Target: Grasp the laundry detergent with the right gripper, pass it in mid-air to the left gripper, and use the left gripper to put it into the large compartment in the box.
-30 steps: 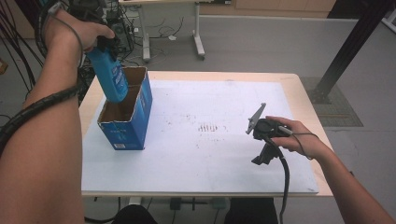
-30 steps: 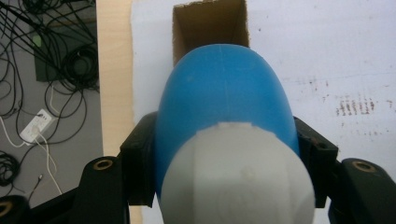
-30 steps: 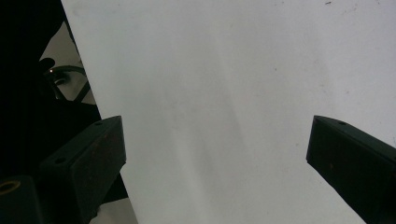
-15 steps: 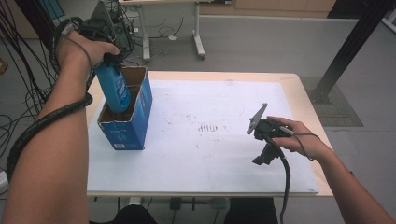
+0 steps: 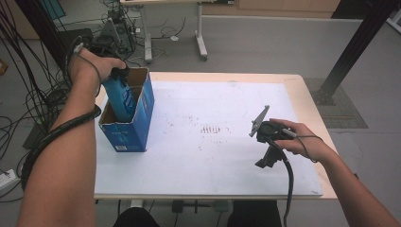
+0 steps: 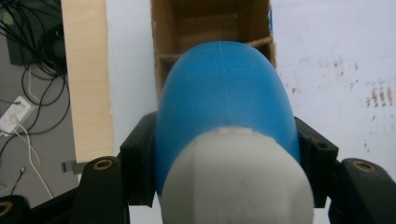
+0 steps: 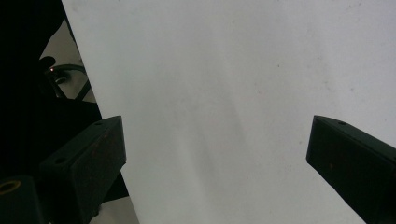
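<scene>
A blue bottle (image 5: 121, 98) with a white cap (image 6: 236, 179) is partway down inside an open blue cardboard box (image 5: 134, 127) at the table's left. My left gripper (image 5: 116, 72) is shut on the bottle, its two black jaws pressing the bottle's sides just below the cap (image 6: 229, 154). The box's brown inside with a divider (image 6: 205, 28) lies straight beneath the bottle. My right gripper (image 5: 268, 158) rests low over the white table top at the right front, open, with nothing between its jaws (image 7: 217, 158).
A white sheet (image 5: 213, 132) covers most of the wooden table (image 5: 302, 90). Faint reddish marks (image 5: 213, 128) sit at its middle. Cables and equipment (image 5: 113, 33) lie on the floor beyond the left edge. A dark post (image 5: 354, 42) stands at the back right.
My left gripper has lowered the blue bottle from above the box down into it. The right gripper has stayed where it was.
</scene>
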`<state>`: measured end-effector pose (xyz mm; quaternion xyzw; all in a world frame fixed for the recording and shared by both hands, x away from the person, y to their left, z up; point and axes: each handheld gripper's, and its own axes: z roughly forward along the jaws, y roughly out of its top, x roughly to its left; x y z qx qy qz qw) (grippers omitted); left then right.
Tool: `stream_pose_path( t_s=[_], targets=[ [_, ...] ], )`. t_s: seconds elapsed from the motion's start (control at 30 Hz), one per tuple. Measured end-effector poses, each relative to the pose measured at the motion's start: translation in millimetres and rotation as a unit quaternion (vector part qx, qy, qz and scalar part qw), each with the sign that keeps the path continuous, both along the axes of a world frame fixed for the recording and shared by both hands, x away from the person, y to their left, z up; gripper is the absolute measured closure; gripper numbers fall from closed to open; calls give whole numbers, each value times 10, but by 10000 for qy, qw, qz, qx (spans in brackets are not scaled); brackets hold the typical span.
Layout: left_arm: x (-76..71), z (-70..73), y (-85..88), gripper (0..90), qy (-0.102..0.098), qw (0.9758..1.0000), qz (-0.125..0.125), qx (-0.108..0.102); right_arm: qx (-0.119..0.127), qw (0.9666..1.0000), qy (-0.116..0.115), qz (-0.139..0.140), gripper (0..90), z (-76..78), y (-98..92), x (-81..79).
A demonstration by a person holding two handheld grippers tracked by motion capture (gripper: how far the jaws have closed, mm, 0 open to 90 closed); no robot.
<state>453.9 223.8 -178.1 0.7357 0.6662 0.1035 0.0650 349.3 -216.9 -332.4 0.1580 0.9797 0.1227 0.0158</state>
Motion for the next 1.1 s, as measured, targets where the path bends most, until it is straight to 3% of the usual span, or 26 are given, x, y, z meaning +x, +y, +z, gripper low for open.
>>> stream_pose_path(
  t_s=[0.2, 0.73, 1.1],
  targets=[
    [7, -170, -13, 379, 64, 9999, -29, 111, -3, 10000, -12, 24, 50, -19, 2, 14],
    [38, -578, -60, 379, 222, 9997, -99, 101, 13, 10000, 10, 49, 50, -49, 17, 25],
    [19, -768, -58, 379, 334, 9993, -133, 118, 44, 10000, 23, 33, 51, -85, 5, 45]
  ],
)
